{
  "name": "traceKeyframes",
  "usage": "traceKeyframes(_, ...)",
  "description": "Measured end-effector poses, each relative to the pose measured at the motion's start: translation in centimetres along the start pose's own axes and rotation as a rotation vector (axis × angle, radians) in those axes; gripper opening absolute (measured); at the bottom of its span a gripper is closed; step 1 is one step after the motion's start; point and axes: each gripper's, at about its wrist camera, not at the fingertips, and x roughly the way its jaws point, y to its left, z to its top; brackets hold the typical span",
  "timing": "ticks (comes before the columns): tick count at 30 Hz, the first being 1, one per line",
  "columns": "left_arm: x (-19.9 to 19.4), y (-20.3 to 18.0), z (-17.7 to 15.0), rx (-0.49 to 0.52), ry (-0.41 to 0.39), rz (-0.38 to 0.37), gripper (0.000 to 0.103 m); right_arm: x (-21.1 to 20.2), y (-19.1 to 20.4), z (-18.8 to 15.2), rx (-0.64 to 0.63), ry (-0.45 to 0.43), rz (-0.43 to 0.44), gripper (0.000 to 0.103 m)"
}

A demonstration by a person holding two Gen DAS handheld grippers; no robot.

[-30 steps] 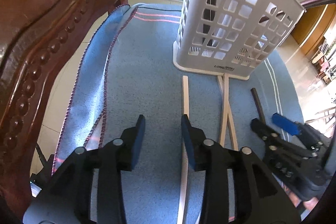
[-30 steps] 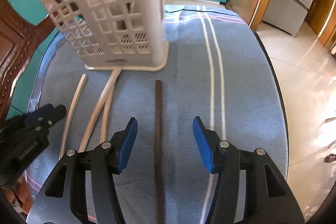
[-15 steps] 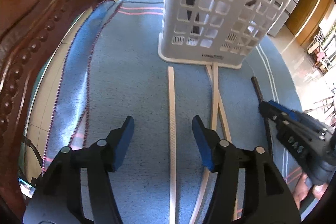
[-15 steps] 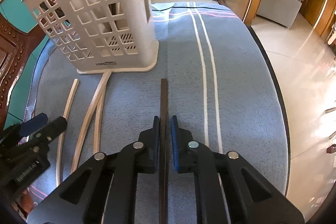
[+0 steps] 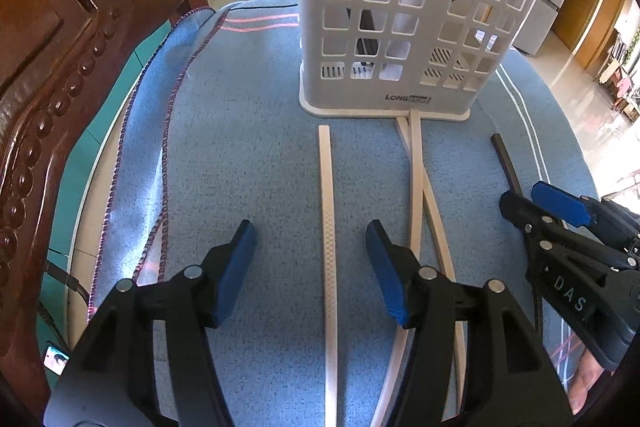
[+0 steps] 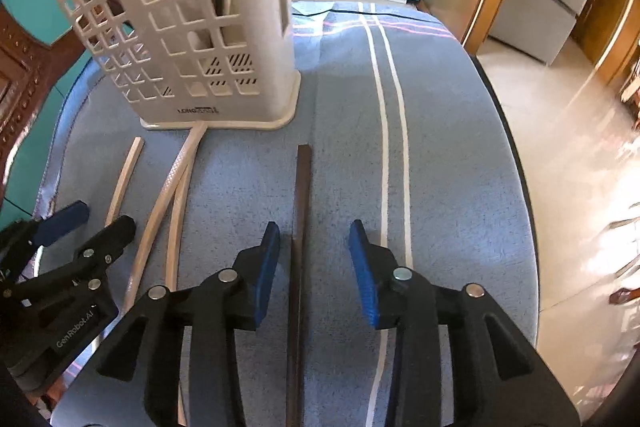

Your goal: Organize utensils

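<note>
1. Left gripper (image 5: 310, 263): jaws released, straddling a pale chopstick (image 5: 329, 227) lying on the blue-clothed surface (image 5: 248, 155).
2. Right gripper (image 6: 314, 263): jaws opening around a dark chopstick (image 6: 301, 211), pads clear.
3. White basket (image 5: 400, 27): standing just beyond.

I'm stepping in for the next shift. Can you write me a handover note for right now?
Left gripper: open, straddling a pale chopstick on the blue cloth, not gripping.
Right gripper: fingers opening, dark chopstick lies between them, not pressed.
Two more pale chopsticks lie crossed, tips at the foot of the white basket.
Done: something dark already stands in the basket.
Left: all four chopsticks on the cloth still need to go in.
</note>
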Motion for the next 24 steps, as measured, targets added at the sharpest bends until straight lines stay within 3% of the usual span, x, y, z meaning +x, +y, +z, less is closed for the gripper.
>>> traceKeyframes(3, 0.0, 0.1, 0.0, -0.003, -0.006, 0.003, 0.051, 0.1, 0.1, 0.1, 0.000, 0.001, 0.003, 0.040)
traceKeyframes(5, -0.1, 0.4, 0.2, -0.010, -0.012, 0.005, 0.030, 0.1, 0.1, 0.1, -0.002, -0.004, 0.007, 0.039)
traceKeyframes(7, -0.2, 0.5, 0.2, -0.015, -0.013, 0.001, 0.022, -0.2, 0.1, -0.1, -0.001, -0.007, 0.015, 0.020)
traceKeyframes(10, -0.3, 0.4, 0.1, -0.017, -0.017, -0.002, 0.007, -0.3, -0.2, -0.3, 0.012, -0.004, 0.064, 0.008)
traceKeyframes(16, -1.0, 0.0, 0.2, -0.015, -0.039, -0.021, 0.007, -0.9, 0.2, -0.3, 0.001, -0.029, 0.094, 0.006)
traceKeyframes(24, -2.3, 0.0, 0.2, -0.018, -0.078, -0.014, 0.007, -4.7, 0.2, -0.2, 0.000, -0.148, 0.138, 0.006)
